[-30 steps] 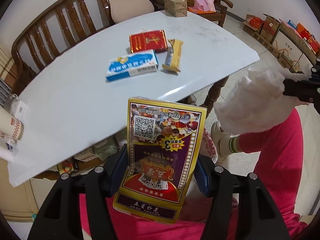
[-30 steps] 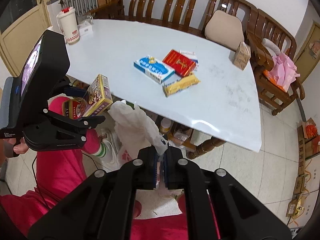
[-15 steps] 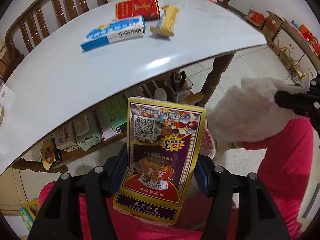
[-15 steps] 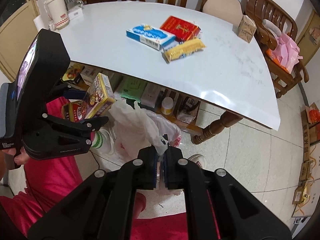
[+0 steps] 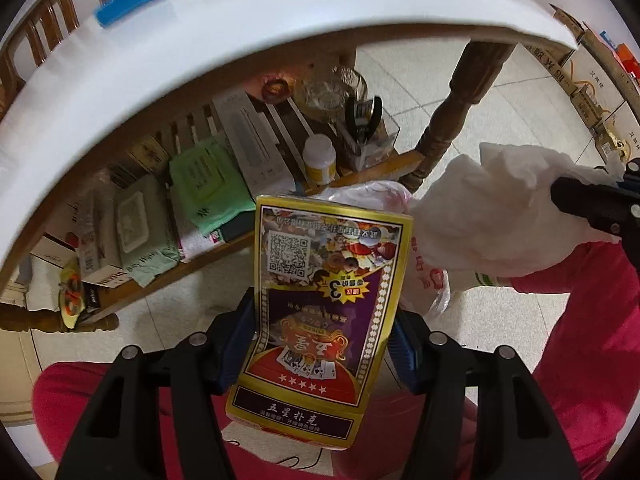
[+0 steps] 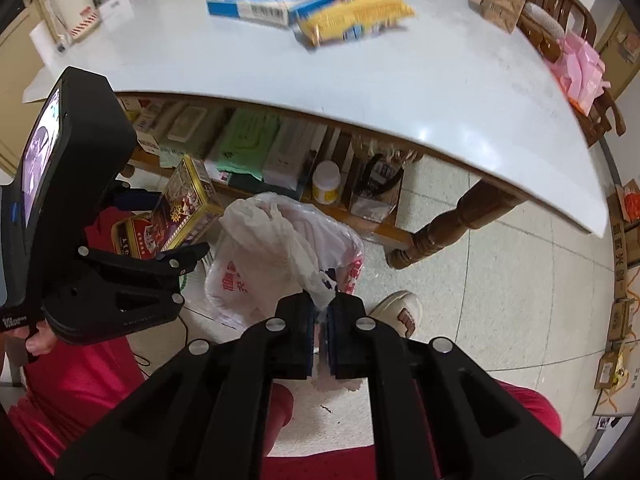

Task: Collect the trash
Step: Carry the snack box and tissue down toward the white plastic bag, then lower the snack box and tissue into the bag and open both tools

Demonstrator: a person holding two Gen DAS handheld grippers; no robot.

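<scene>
We wear pink trousers [image 5: 592,320], and a white slipper [image 6: 400,312] with a brown mark on its toe. Our left gripper [image 5: 324,344] has black angular arms with long slots, round silver screws at the joints and blue pads [image 5: 240,336] inside the fingers. Our right gripper [image 6: 319,332] is built the same. The left one carries a black housing with a lit screen [image 6: 40,160] and small white lettering low on its side.
</scene>
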